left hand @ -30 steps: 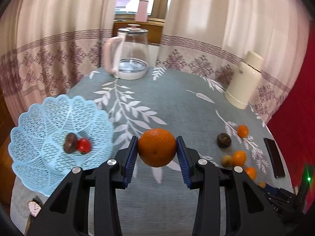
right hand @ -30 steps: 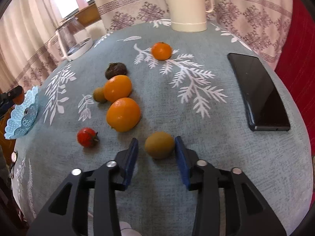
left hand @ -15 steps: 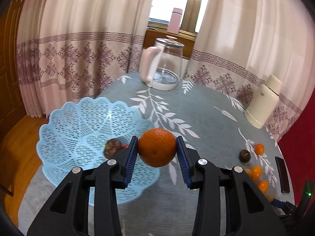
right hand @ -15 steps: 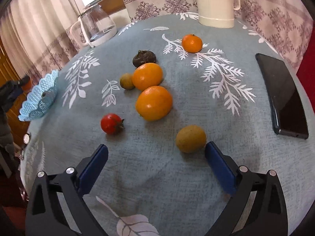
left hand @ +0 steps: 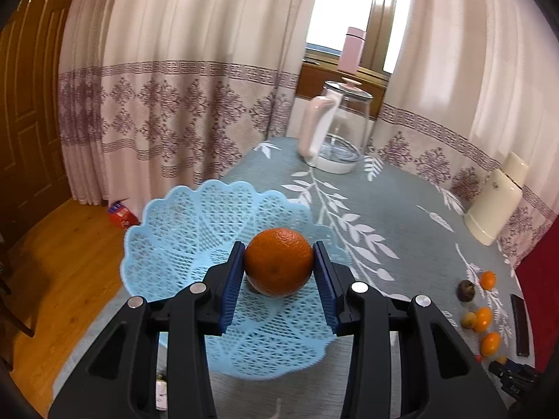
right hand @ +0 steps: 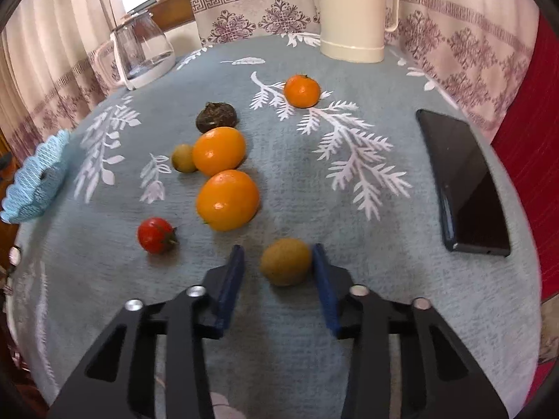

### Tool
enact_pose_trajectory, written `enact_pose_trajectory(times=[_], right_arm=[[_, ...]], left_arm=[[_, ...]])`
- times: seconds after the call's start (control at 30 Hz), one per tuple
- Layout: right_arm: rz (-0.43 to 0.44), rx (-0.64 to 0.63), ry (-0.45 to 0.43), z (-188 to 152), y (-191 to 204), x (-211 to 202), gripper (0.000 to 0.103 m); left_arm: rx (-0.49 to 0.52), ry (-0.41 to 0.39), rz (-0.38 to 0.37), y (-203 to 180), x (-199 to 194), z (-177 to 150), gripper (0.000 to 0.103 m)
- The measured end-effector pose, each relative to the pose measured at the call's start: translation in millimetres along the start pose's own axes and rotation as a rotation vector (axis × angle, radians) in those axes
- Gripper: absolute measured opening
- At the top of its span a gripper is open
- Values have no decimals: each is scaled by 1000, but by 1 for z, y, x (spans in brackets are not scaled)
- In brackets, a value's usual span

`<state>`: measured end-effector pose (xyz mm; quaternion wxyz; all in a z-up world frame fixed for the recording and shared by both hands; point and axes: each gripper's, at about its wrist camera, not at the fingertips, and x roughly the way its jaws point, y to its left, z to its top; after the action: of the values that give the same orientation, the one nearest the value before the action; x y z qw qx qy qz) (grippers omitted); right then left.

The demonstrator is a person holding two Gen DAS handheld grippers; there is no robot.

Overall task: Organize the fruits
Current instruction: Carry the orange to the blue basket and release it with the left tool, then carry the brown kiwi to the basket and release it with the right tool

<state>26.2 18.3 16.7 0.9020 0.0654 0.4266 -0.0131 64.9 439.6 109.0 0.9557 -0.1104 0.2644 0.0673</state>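
The left gripper (left hand: pixel 278 269) is clamping a round orange (left hand: pixel 278 266) above the pale blue lattice plastic basket (left hand: pixel 181 223). The right gripper (right hand: pixel 277 265) is straddling a small brownish-green fruit (right hand: pixel 285 261), its jaws parted, one pad touching. Releasing too high is risking a bounce off the shallow rim; the fruit could roll away from an uneven squeeze. A grey-blue leaf-printed tablecloth (right hand: pixel 367 279) is covering the table, with patterned curtains (left hand: pixel 167 80) hanging behind.

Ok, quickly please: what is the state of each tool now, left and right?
Left tool: closed on the orange, above the blue basket.
Right tool: open around the brown-green fruit, not gripping it yet.
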Motion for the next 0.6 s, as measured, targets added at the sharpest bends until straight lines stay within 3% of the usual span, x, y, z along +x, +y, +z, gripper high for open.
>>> enact_pose_trajectory(times=[0.03,0.27,0.47,0.53,0.6], right_arm=[[-9,-2,-3,-1,0,0,30],[-45,-14,-47,-1,2,-11,29],[11,-37,-121,10,20,-32,29],[47,-62,-135,16,34,-36,29],[76,-90,-147,20,48,-39,29]], left_arm=[[-1,-6,8,2,0,0,41],[-6,-12,42,12,1,3,43],[-61,-33,64,27,-6,10,65],[-89,-42,68,34,-9,12,79],[-109,-57,75,41,-14,15,80]])
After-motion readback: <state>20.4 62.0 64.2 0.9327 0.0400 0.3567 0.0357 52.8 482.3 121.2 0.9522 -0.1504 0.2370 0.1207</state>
